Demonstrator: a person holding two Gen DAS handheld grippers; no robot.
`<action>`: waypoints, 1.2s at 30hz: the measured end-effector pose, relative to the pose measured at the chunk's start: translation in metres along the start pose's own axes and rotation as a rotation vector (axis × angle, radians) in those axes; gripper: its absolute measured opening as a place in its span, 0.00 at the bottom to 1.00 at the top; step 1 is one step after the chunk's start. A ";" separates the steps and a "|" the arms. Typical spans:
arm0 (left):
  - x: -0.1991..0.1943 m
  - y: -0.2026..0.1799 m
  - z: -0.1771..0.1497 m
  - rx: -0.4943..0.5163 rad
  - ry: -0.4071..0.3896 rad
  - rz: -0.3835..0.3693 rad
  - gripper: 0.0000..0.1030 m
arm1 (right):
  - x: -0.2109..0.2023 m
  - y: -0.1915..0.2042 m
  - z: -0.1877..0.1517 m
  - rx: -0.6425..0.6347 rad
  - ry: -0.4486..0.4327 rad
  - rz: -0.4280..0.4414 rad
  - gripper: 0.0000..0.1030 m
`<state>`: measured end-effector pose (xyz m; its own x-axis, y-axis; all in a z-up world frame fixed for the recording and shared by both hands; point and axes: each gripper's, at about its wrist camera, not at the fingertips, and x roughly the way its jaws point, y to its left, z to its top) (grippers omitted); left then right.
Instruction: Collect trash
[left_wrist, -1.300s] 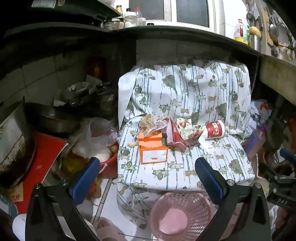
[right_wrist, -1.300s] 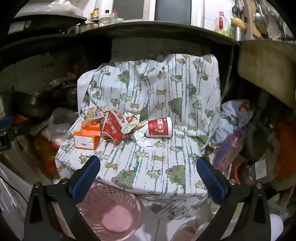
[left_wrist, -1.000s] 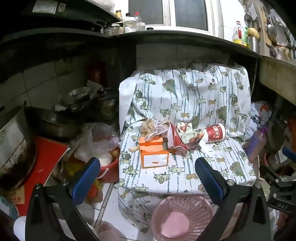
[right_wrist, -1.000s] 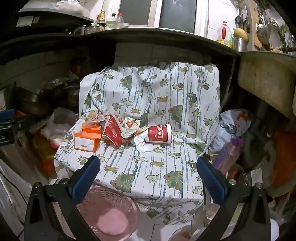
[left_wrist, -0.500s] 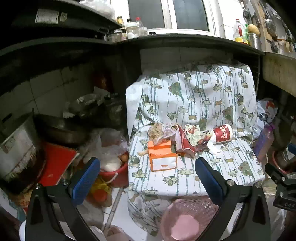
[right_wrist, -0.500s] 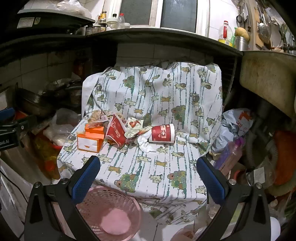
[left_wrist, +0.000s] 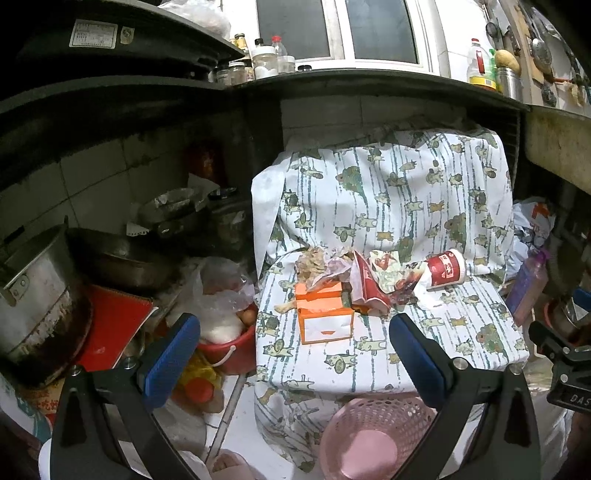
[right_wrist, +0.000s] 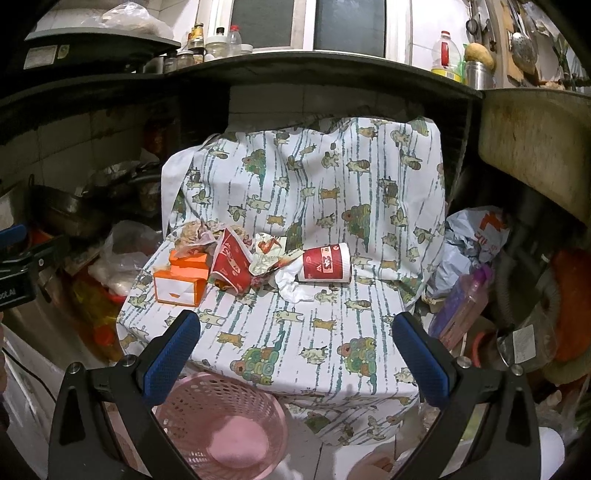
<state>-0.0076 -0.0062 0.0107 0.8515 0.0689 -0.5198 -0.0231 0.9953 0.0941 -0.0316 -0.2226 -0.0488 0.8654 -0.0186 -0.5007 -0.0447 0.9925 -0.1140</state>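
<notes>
Our left gripper (left_wrist: 293, 350) is wide open, blue pads far apart, nothing between them, hanging in the air in front of the chair seat. Our right gripper (right_wrist: 295, 347) is the same: jaws spread wide, empty, held off the seat's front edge.

Just below both grippers, a pink mesh basket (right_wrist: 225, 424) stands on the floor against the front of the chair (left_wrist: 399, 206), which is draped in a white animal-print cover.

The trash sits in a clump on the seat, toward the back and left. Orange and white carton (left_wrist: 325, 317) is nearest the left edge. Behind it, crumpled wrappers (left_wrist: 321, 262). Touching the carton's right side, a flattened red paper box (right_wrist: 231, 264). Then printed crumpled paper (right_wrist: 267, 258), a white tissue wad (right_wrist: 291, 286) and a red paper cup (right_wrist: 327, 264) lying on its side, mouth facing left, touching the tissue.

Left of the chair: metal pots (left_wrist: 37, 295), a red bucket (left_wrist: 229, 350) with plastic bags. Right of the chair: a purple bottle (right_wrist: 461, 306) and a white bag (right_wrist: 472, 236).
</notes>
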 end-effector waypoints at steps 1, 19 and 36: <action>0.000 0.000 0.000 0.001 -0.002 -0.001 1.00 | 0.000 -0.001 -0.001 0.004 0.001 0.001 1.00; 0.001 -0.004 -0.001 0.003 -0.011 0.023 1.00 | 0.005 0.002 0.000 -0.009 0.008 0.000 1.00; -0.003 0.001 -0.001 -0.005 -0.024 0.028 1.00 | 0.004 0.004 -0.003 -0.018 0.004 -0.014 1.00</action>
<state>-0.0107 -0.0048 0.0111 0.8627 0.0949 -0.4968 -0.0496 0.9934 0.1037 -0.0293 -0.2185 -0.0536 0.8642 -0.0328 -0.5021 -0.0415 0.9898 -0.1360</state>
